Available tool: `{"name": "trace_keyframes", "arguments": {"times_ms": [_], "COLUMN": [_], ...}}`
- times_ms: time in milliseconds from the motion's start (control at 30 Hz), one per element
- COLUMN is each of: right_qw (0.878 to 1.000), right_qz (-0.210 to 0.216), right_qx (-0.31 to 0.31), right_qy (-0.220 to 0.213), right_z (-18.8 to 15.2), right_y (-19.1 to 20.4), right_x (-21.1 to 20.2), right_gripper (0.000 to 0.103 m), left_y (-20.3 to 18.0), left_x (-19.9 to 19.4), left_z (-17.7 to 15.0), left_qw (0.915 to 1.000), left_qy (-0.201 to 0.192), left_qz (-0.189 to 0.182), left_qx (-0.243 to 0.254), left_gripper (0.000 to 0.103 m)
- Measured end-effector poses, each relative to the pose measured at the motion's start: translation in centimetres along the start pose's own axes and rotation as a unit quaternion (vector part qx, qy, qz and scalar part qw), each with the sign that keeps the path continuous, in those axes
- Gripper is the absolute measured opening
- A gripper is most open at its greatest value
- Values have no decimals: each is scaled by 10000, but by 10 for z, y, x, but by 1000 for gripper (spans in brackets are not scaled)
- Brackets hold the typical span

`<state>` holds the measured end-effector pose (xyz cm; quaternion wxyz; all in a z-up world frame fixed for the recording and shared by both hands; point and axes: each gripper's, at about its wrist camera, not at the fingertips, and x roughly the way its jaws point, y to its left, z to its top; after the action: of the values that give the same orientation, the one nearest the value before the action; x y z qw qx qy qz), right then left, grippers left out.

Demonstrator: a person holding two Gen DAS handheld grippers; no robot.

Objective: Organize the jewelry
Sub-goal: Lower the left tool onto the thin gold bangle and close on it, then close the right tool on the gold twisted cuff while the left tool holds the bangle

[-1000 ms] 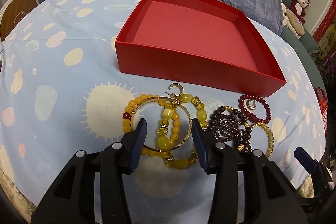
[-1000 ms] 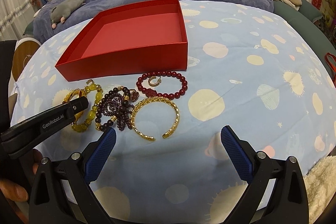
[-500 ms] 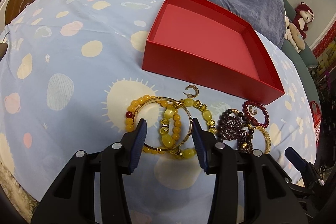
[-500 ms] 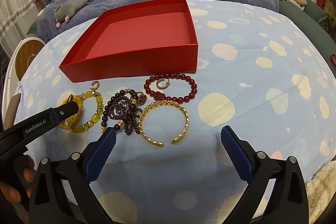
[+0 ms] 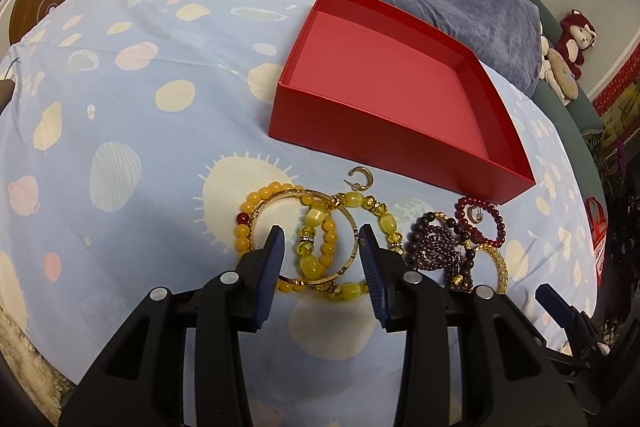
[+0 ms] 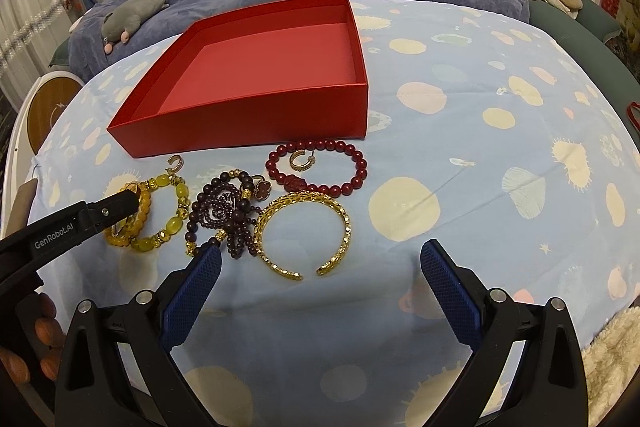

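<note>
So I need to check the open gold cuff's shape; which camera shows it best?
The right wrist view: the gold cuff lies whole and unobstructed, its gap facing the camera, just ahead of the open right claw. The left wrist view catches only a sliver at the right, behind the purple beads.

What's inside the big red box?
Nothing that shows. The red box has a bare red floor in both views. Its near wall hides a thin strip of floor just behind it. All the bracelets lie outside, on the sheet in front.
</note>
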<state>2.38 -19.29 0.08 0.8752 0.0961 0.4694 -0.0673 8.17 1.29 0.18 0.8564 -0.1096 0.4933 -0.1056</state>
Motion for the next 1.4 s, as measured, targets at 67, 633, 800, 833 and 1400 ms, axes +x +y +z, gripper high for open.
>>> {"name": "trace_keyframes", "arguments": {"times_ms": [67, 633, 800, 833, 1400], "right_qw": [10000, 10000, 10000, 10000, 9995], "right_qz": [-10, -4, 16, 31, 128], "right_qx": [26, -70, -57, -63, -131], "right_qy": [-5, 21, 36, 40, 245], "right_z": [0, 3, 4, 5, 15], "right_y": [-1, 4, 5, 5, 9], "right_x": [-1, 3, 6, 6, 33], "right_gripper": [96, 96, 95, 95, 69], "left_y": [1, -25, -29, -29, -23], "left_x": [-4, 2, 5, 6, 9], "left_z": [2, -3, -6, -6, -3], "left_qw": [10000, 9988, 9983, 9984, 9988], "left_qy": [-81, -1, 47, 38, 83], "left_qz": [-4, -219, -221, -192, -236], "left_qx": [14, 427, 531, 524, 424], "left_gripper": [36, 5, 3, 3, 3]}}
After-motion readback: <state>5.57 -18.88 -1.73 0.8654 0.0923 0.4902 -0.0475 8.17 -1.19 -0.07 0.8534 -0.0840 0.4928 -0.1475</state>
